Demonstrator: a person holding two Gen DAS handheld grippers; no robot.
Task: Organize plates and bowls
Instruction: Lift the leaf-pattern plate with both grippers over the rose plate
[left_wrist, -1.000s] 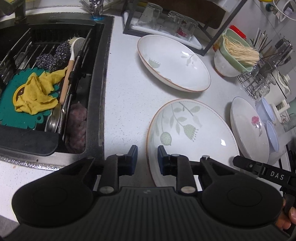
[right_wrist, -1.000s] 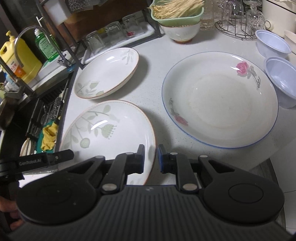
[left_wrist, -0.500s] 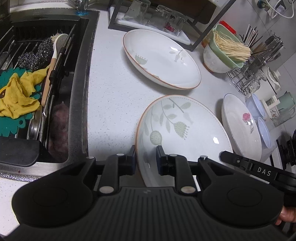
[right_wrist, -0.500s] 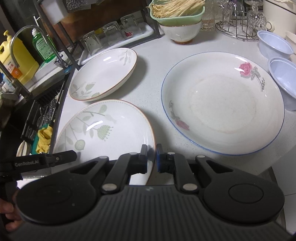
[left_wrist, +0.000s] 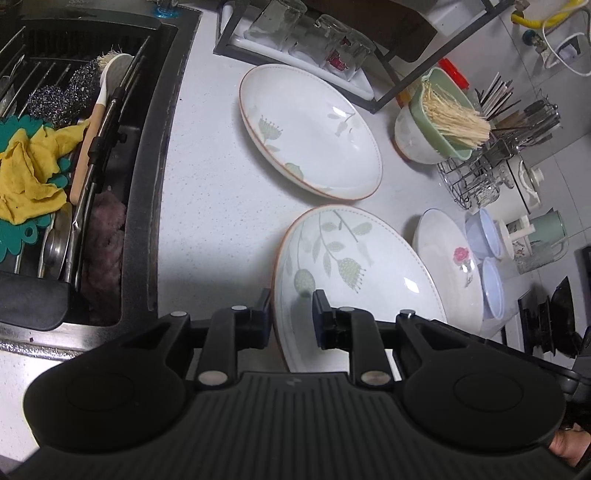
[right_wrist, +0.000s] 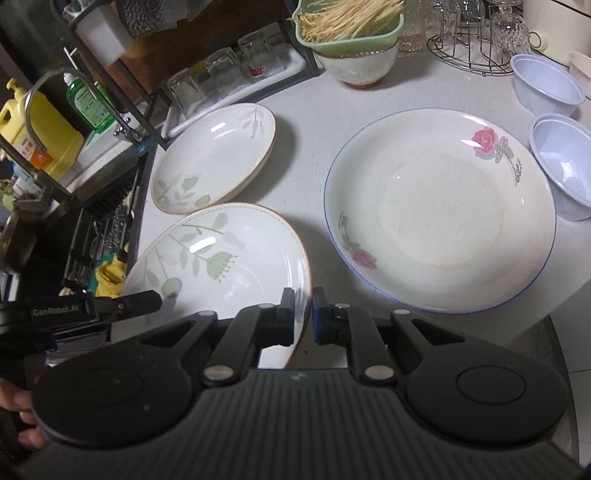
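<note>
A white plate with green leaf print (left_wrist: 354, 273) is gripped at both sides and lifted, tilted, off the counter. My left gripper (left_wrist: 290, 319) is shut on its left rim. My right gripper (right_wrist: 303, 317) is shut on its right rim (right_wrist: 301, 291). A second leaf plate (left_wrist: 310, 129) lies on the counter behind it, also in the right wrist view (right_wrist: 214, 158). A larger rose plate (right_wrist: 439, 210) lies to the right, with two pale blue bowls (right_wrist: 561, 162) beside it.
The sink (left_wrist: 74, 177) at the left holds a yellow cloth, scourers and a brush. A glass rack (left_wrist: 306, 40), a bowl with a green basket of sticks (left_wrist: 439, 122) and a wire holder (left_wrist: 480, 173) stand at the back. Soap bottles (right_wrist: 40, 136) stand by the tap.
Both grippers have closed on the near leaf plate's rims. The plate has risen from the counter and tilted.
</note>
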